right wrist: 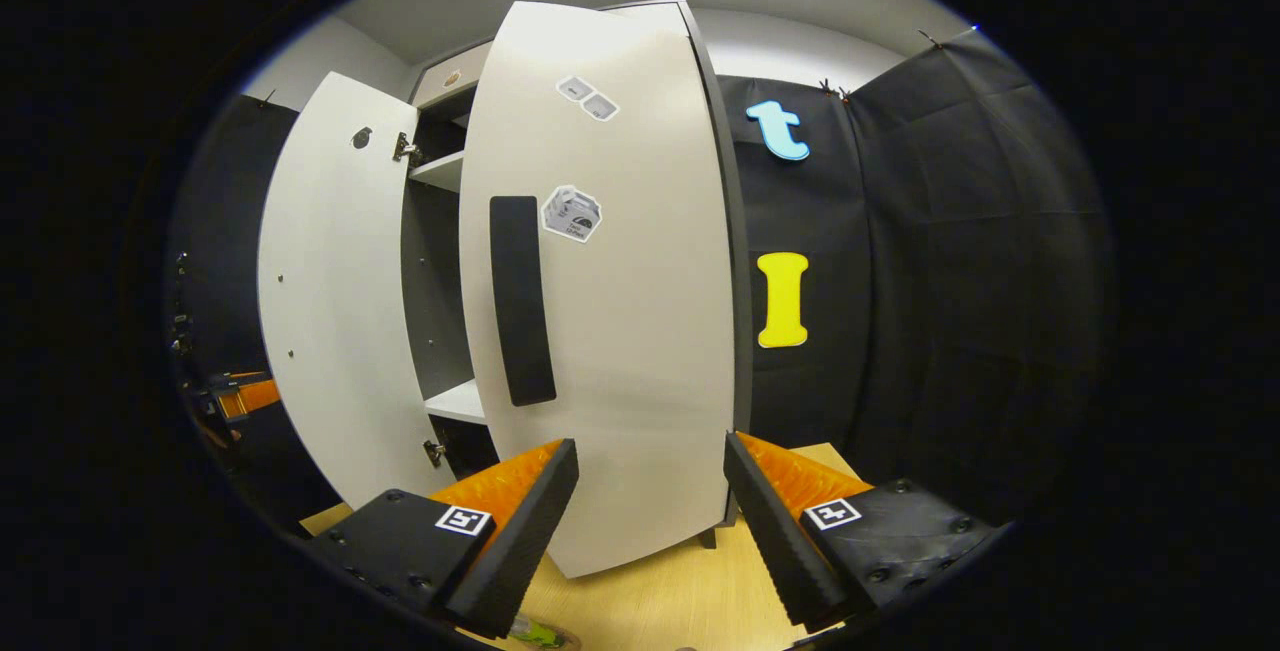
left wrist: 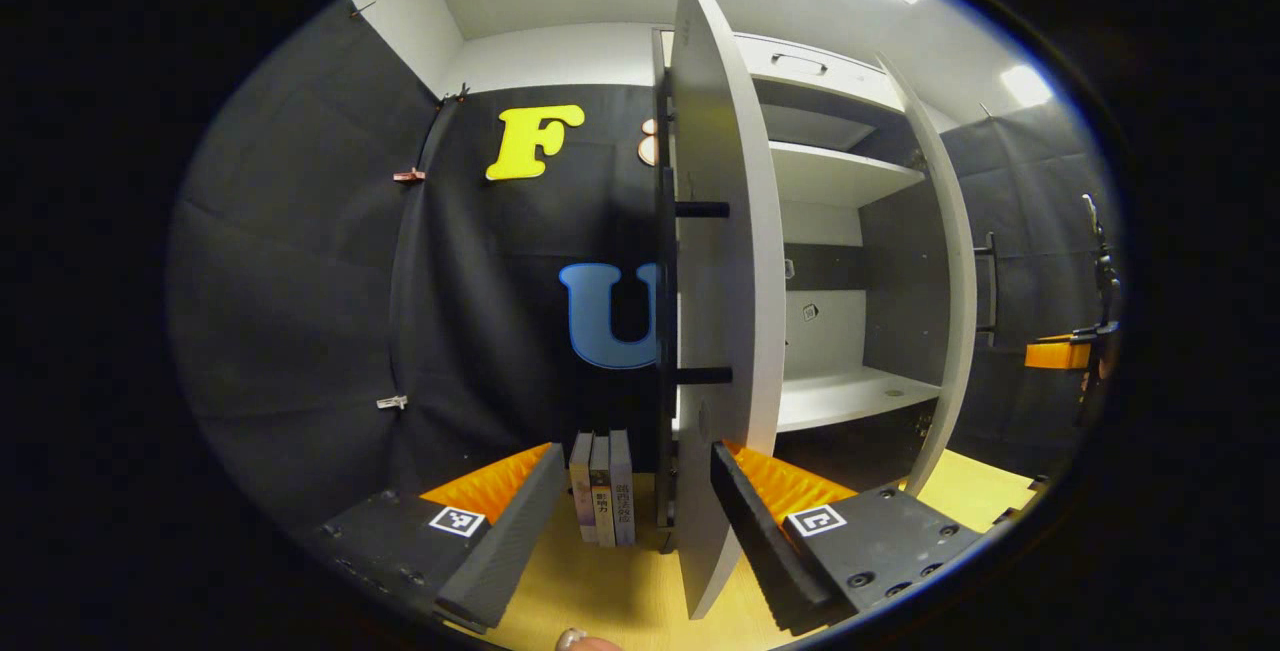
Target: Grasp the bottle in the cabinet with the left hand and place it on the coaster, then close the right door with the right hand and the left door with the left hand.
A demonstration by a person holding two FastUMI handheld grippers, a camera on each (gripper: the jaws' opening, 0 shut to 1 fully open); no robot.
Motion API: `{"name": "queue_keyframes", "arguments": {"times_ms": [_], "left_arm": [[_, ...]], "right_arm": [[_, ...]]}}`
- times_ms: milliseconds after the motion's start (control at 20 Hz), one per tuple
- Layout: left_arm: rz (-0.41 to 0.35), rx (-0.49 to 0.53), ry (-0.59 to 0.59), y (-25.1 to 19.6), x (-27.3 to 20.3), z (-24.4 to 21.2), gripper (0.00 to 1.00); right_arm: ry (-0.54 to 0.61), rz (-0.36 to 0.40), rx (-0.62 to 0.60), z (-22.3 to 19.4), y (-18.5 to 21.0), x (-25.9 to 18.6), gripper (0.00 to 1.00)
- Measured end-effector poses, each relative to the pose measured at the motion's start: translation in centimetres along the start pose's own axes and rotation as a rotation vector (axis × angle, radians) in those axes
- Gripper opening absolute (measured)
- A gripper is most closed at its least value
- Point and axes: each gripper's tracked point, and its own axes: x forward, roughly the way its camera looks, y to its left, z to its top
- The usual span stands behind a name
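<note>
While the left gripper (left wrist: 625,516) is gaping empty, the left door (left wrist: 725,281) is standing edge-on, hiding part of the cabinet (left wrist: 850,231); books (left wrist: 602,486) are standing beside it. Right gripper view: the right gripper (right wrist: 650,521) is spreading wide before the nearly closed right door (right wrist: 620,311); a green object (right wrist: 540,634), cut off, is showing at the table's (right wrist: 660,601) near edge.

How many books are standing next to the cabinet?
3. The books stand upright side by side on the wooden table, just left of the open left door. Others may be hidden behind the door.
</note>
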Motion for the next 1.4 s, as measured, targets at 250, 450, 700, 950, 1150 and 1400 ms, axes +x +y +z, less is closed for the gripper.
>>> {"name": "queue_keyframes", "arguments": {"times_ms": [250, 450, 700, 950, 1150, 1400], "left_arm": [[-0.090, -0.024, -0.005, -3.8, 0.8, -0.1, 0.94], [-0.187, -0.024, -0.017, -8.3, 2.5, 0.0, 0.94], [-0.326, -0.032, -0.032, -14.9, 4.5, 0.7, 0.94], [-0.370, -0.021, -0.021, -17.5, 4.1, 0.0, 0.93], [-0.346, -0.024, -0.002, -17.4, 3.0, -0.6, 0.94], [-0.296, 0.018, -0.001, -17.1, 1.6, -0.2, 0.94]], "right_arm": [[-0.017, -0.020, -0.006, 1.0, -1.4, -1.7, 0.98], [-0.022, -0.055, -0.012, 1.4, -2.9, -3.2, 0.98], [-0.034, -0.101, 0.009, 1.9, -5.1, -5.2, 0.98], [-0.026, -0.126, 0.010, 1.7, -6.8, -6.6, 0.98], [-0.015, -0.113, 0.012, 1.5, -7.2, -6.7, 0.98], [-0.016, -0.069, 0.014, 1.5, -6.1, -5.9, 0.98]]}}
